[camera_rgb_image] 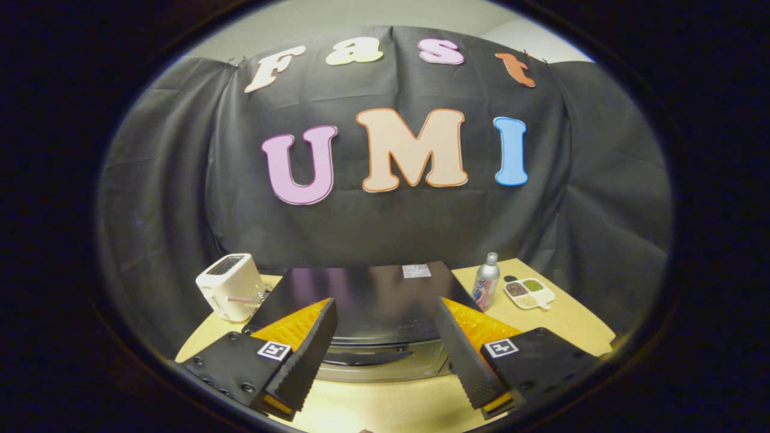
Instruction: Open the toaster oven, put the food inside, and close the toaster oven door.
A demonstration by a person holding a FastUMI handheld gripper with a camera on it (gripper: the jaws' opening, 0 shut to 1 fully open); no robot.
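The gripper (385, 355) had its fingers wide apart and empty, and the toaster oven (373, 300) door handle (367, 358) lay crosswise just ahead between them.

The tongs (385, 367) stand wide open above the front of the toaster oven (361, 294), and the gap between the fingers is free, with the oven's door handle (367, 358) lying across it just ahead. The oven's dark flat top is bare but for a small label near its back edge, so there is room above it. To its left a white toaster (231, 285) stands just beside it, closing that side. To its right a bottle (486, 281) stands near the oven's back corner, and a divided dish (529, 293) lies just beyond the bottle. The bench (571, 322) right of the oven's front is bare, as is the strip before the door.
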